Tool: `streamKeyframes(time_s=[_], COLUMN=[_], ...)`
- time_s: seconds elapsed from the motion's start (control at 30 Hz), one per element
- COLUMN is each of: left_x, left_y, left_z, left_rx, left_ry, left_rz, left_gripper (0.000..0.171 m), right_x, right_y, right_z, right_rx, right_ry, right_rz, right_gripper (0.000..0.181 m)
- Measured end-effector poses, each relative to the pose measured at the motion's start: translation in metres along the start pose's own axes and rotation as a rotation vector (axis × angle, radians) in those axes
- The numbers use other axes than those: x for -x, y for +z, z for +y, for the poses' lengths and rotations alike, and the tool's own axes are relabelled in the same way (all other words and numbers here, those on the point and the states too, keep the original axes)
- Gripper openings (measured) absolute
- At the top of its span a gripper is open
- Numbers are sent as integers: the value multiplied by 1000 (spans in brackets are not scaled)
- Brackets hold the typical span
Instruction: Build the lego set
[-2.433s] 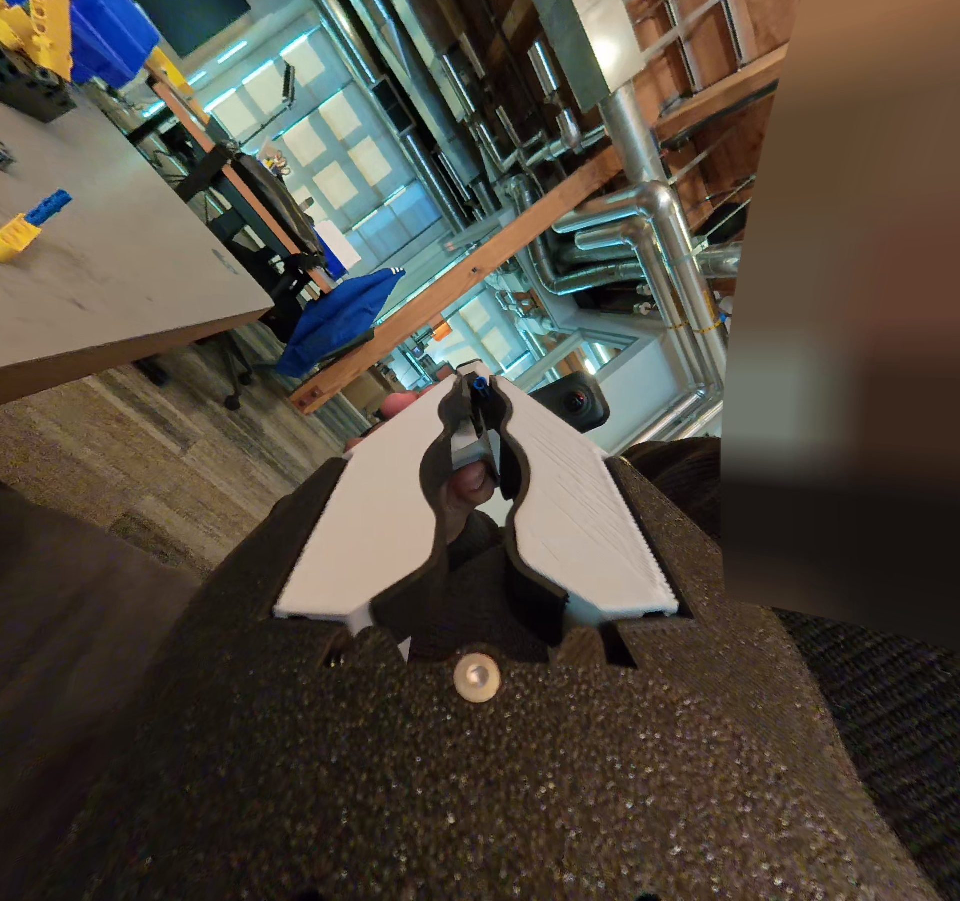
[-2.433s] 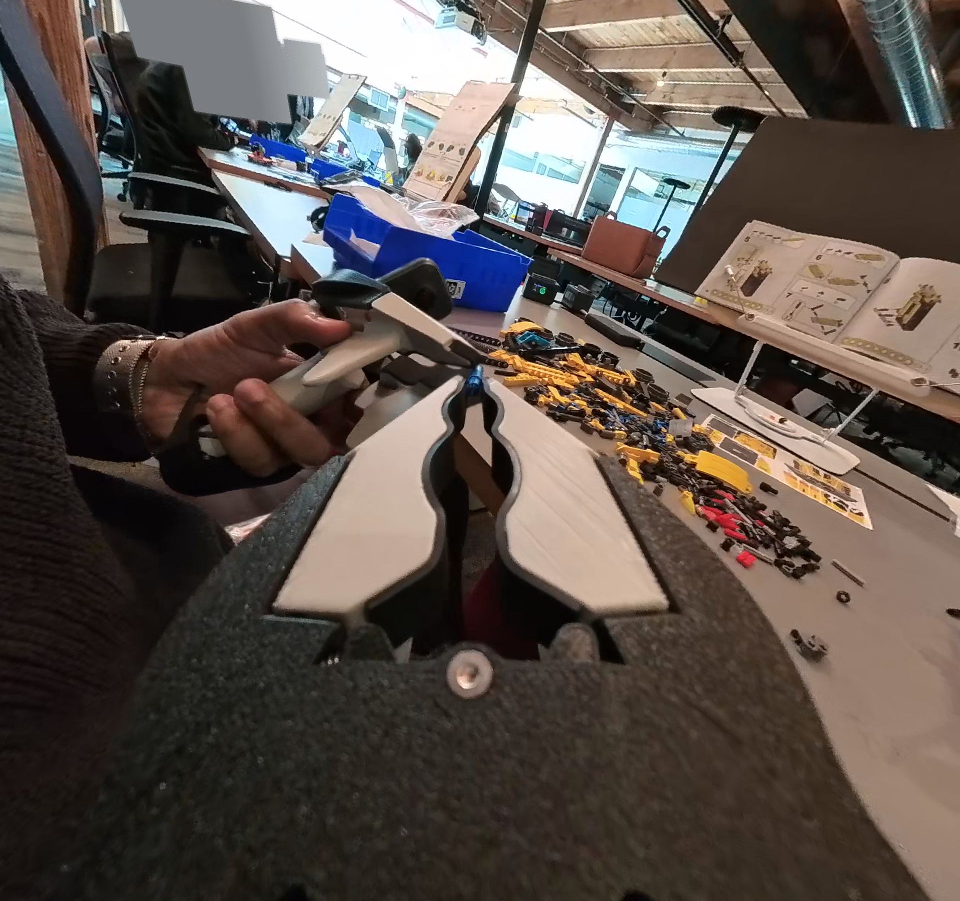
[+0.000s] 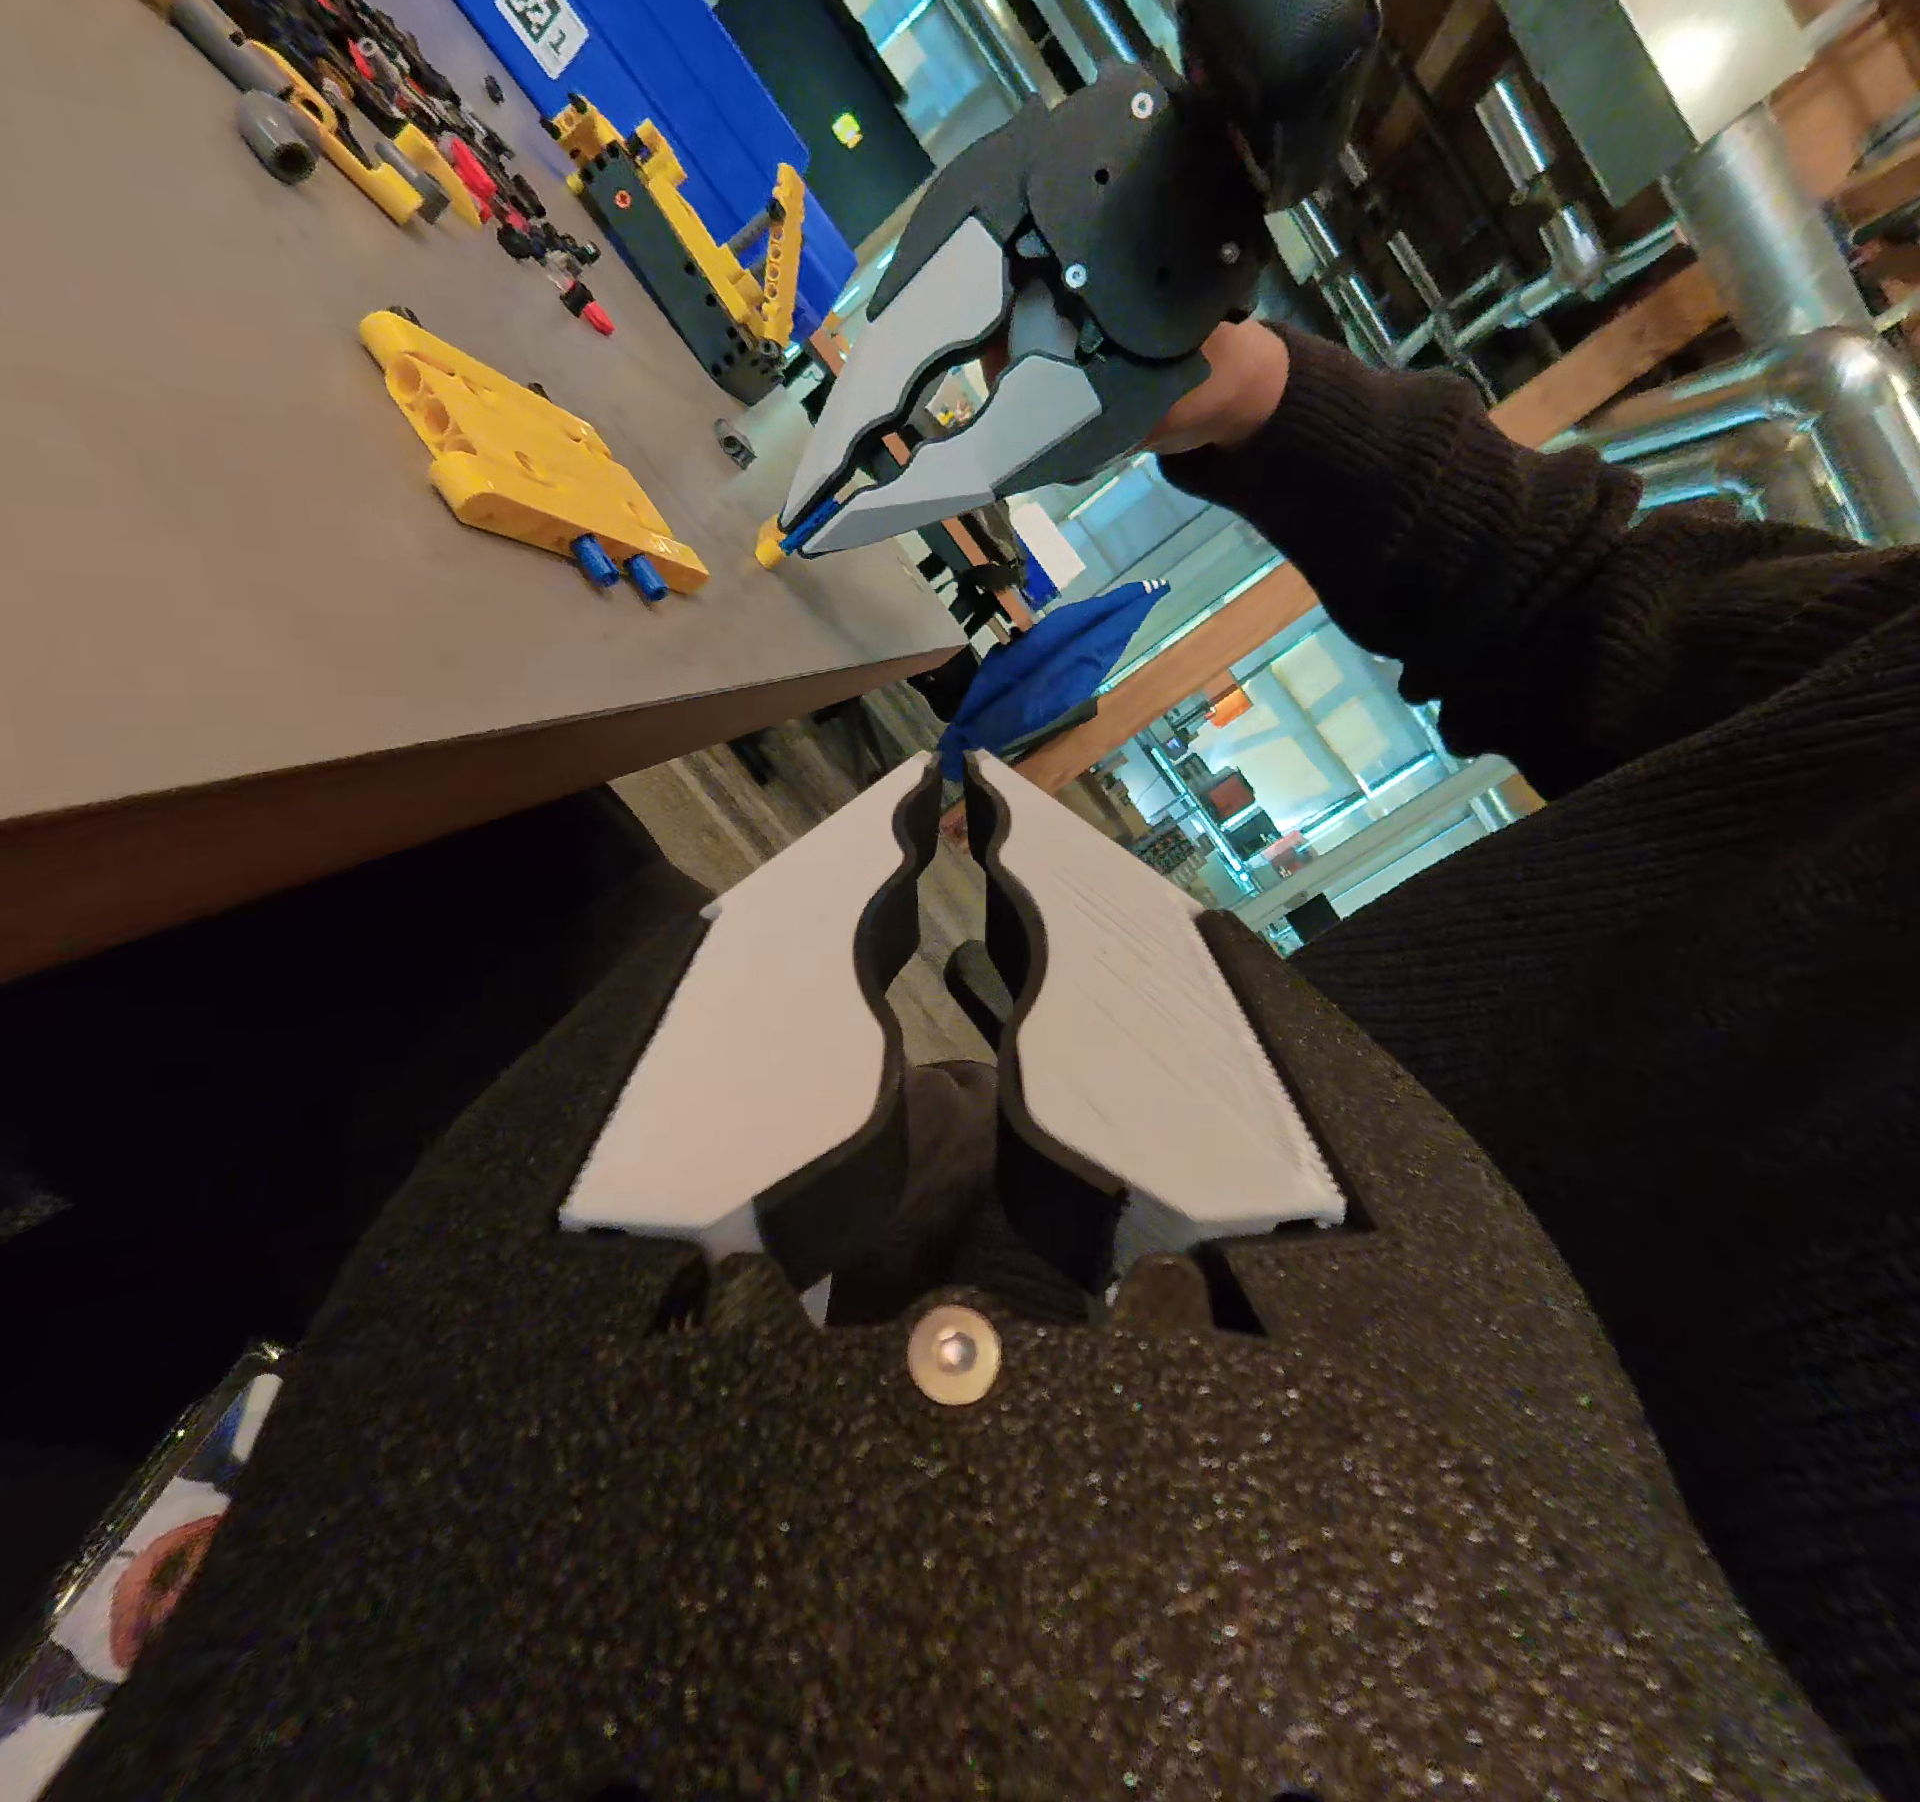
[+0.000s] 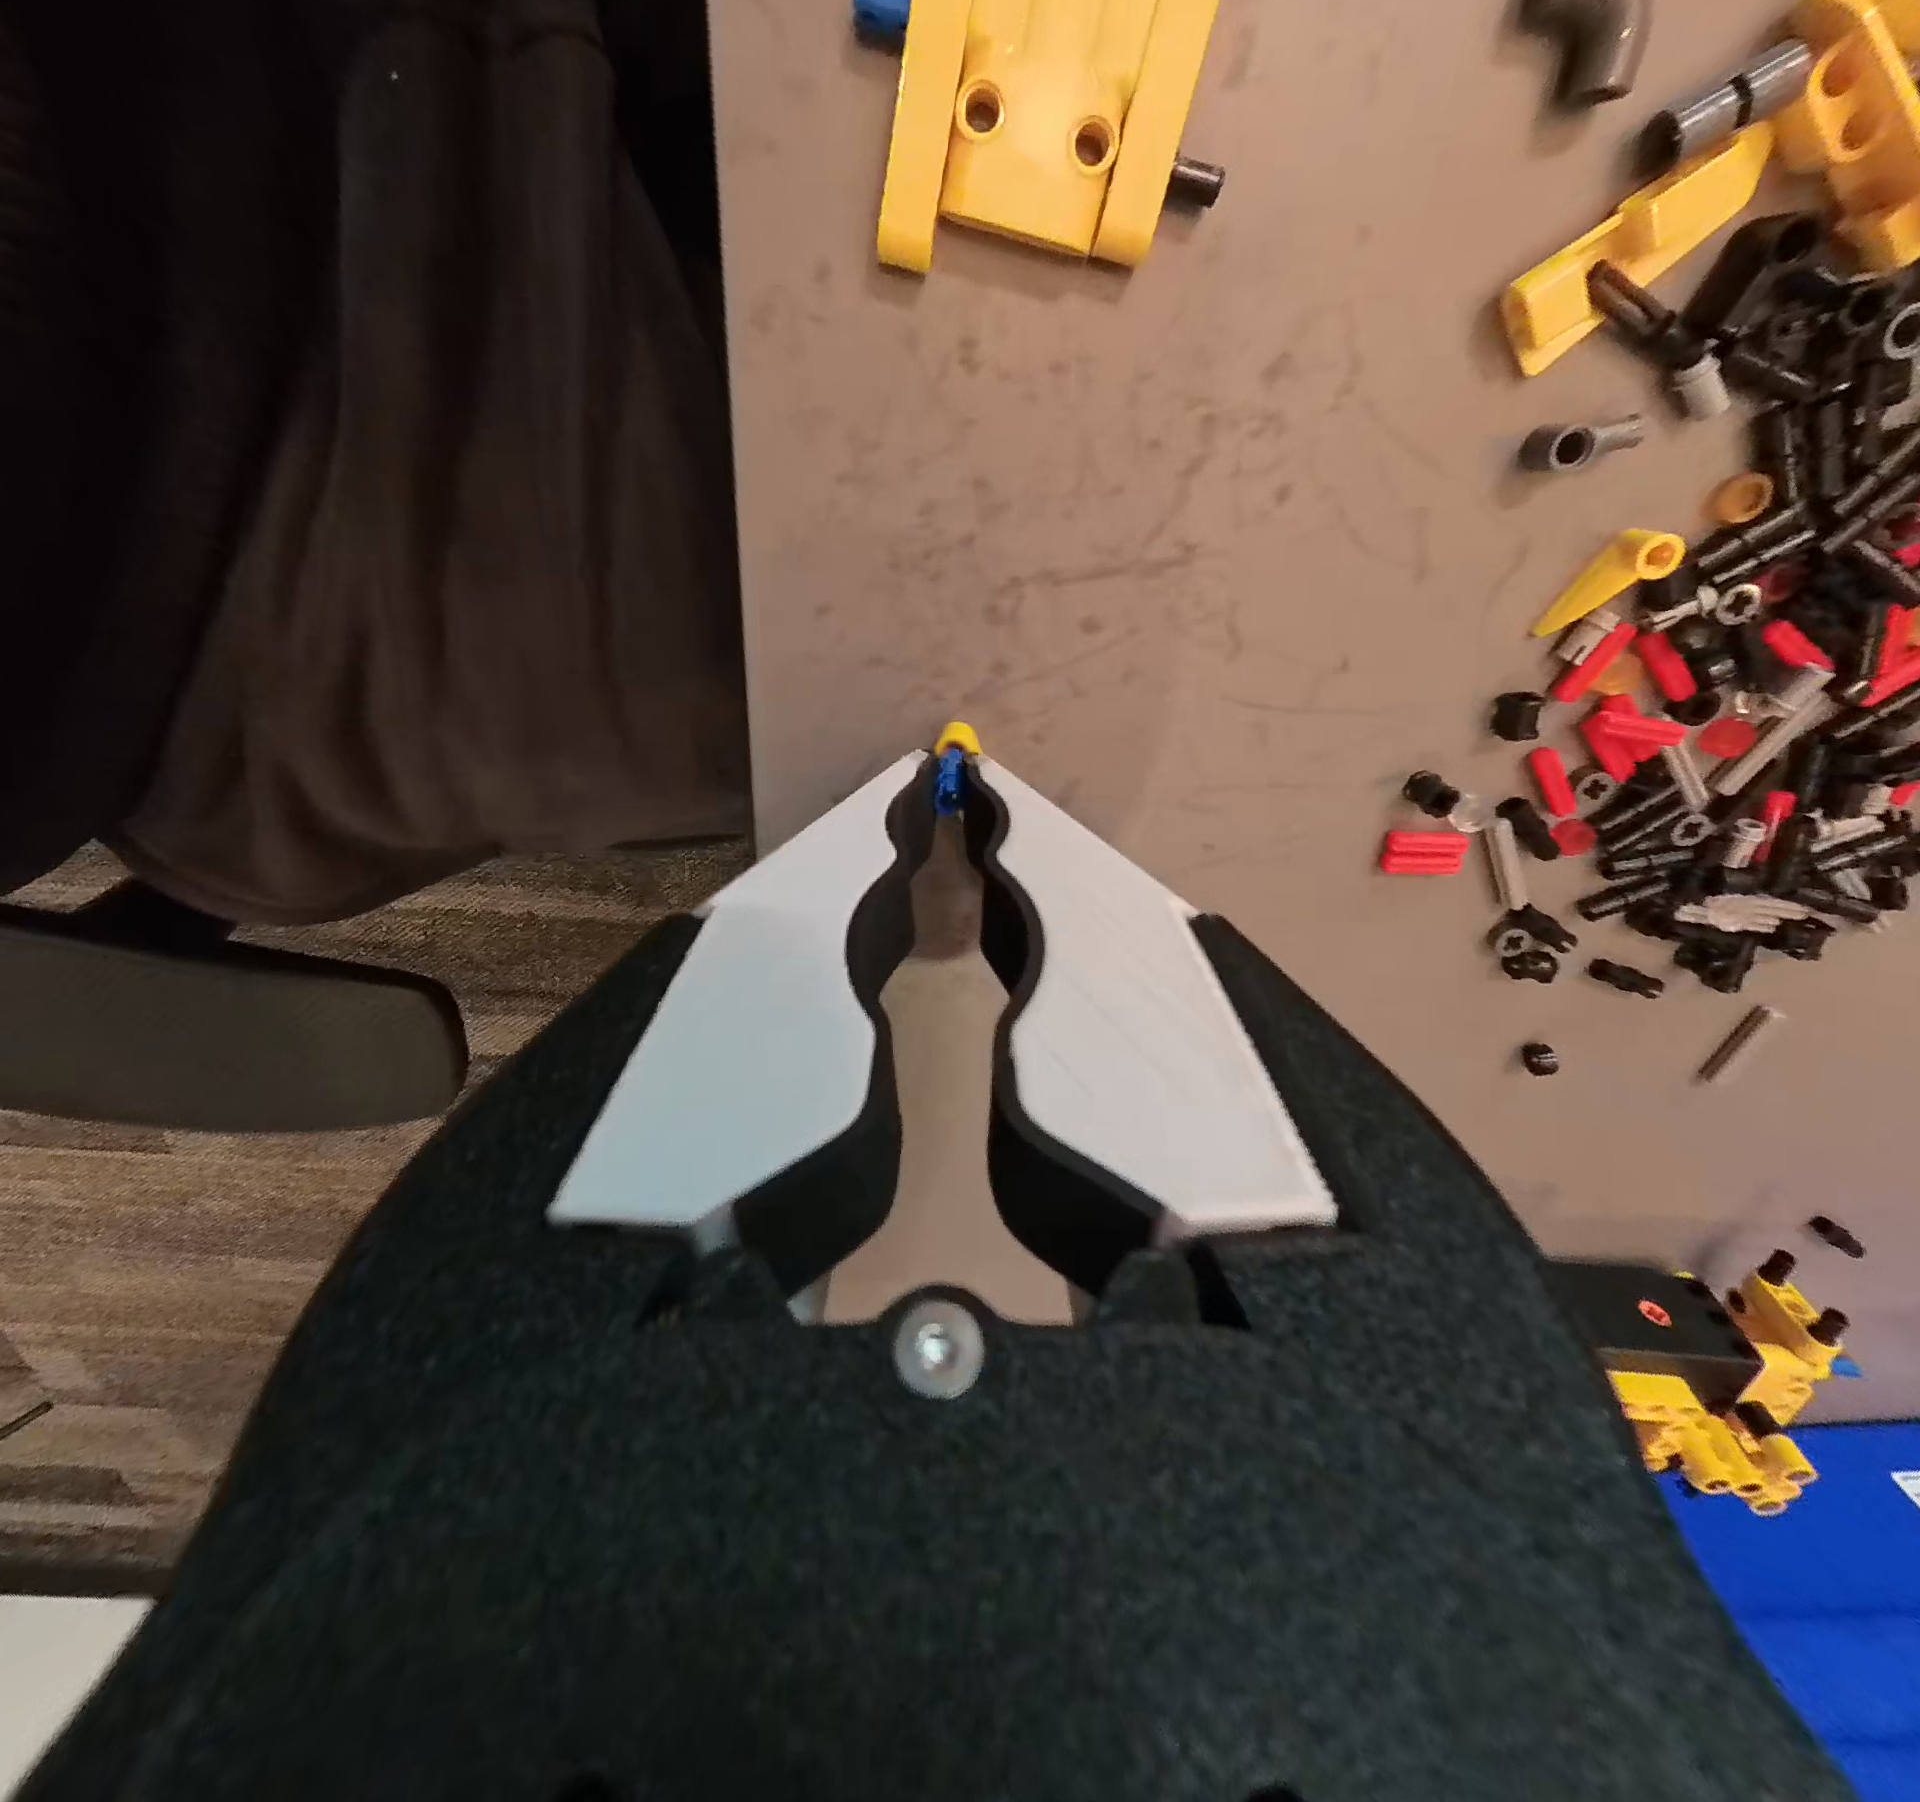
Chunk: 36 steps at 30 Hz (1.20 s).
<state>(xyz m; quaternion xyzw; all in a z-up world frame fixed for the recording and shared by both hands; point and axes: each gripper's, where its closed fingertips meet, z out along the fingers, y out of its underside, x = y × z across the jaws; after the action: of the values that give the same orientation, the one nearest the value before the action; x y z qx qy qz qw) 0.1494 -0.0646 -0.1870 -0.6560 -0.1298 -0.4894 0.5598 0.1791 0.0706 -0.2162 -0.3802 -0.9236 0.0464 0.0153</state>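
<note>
While the right hand-held gripper (image 4: 948,773) pinches a blue pin (image 4: 947,784), only the left view shows the left hand-held gripper (image 3: 954,763) nearly closed, empty.

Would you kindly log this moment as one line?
right tool: shut on small blue plastic pin, at grey table | left tool: shut, empty, off table
</note>
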Motion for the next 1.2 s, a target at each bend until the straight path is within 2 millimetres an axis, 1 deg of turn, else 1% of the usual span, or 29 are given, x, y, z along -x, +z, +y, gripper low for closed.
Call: streamKeyframes(time_s=[0.33, 0.5, 0.7, 0.87, 0.93, 1.07, 1.2], left_x=[2, 0, -1, -1, -1, 0, 1], left_y=[1, 0, 0, 2, 3, 4, 4], left_z=[2, 2, 3, 6, 8, 9, 9], left_rx=[11, 13, 22, 39, 45, 50, 53], left_ry=[-9, -8, -23, -21, -28, -29, -32], left_rz=[4, 13, 26, 27, 29, 28, 30], left_gripper=[4, 4, 4, 4, 4, 4, 4], right_x=[0, 0, 0, 1, 1, 1, 0], right_y=[2, 2, 2, 2, 3, 3, 4], right_z=[-1, 0, 0, 0, 0, 0, 0], right_rx=[12, 7, -24, -70, -82, -130, -149], right_ry=[9, -22, -144, -183, -176, -82, -52], right_rz=[-54, -61, -40, -40, -46, -97, -113], right_gripper=[4, 4, 4, 4, 4, 3, 4])
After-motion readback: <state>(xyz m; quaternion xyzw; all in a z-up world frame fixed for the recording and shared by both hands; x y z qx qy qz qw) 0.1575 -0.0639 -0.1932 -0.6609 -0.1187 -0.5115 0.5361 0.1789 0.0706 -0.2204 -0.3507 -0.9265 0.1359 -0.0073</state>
